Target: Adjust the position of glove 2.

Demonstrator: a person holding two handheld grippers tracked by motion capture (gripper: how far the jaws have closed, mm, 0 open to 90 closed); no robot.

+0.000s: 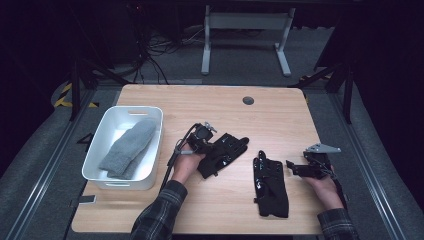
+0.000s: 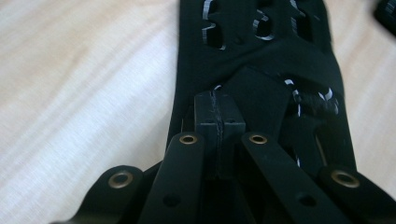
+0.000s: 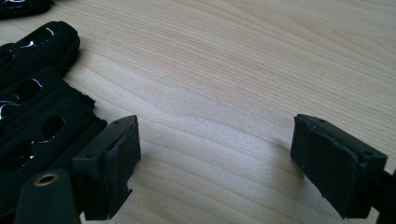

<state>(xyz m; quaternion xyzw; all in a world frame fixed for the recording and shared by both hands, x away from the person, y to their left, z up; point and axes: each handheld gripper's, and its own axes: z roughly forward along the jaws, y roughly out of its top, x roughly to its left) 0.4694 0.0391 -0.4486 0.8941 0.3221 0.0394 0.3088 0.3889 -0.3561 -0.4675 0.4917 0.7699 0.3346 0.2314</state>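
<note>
Two black gloves with glossy markings lie on the wooden table (image 1: 210,105). One glove (image 1: 229,150) is at the centre, and my left gripper (image 1: 214,149) is shut on its near edge. In the left gripper view the closed pads (image 2: 218,119) pinch a raised fold of that glove (image 2: 261,51). The other glove (image 1: 271,182) lies flat further right, fingers pointing away. My right gripper (image 1: 291,166) stands open just to its right, low over the wood. In the right gripper view bare wood lies between the wide-apart jaws of my right gripper (image 3: 215,149), and that glove's fingers (image 3: 32,98) are beside the left jaw.
A white bin (image 1: 100,145) stands at the table's left side with a grey knitted piece (image 1: 127,147) inside. A round cable hole (image 1: 248,100) is near the far edge. A white desk frame (image 1: 245,22) and cables sit on the floor beyond.
</note>
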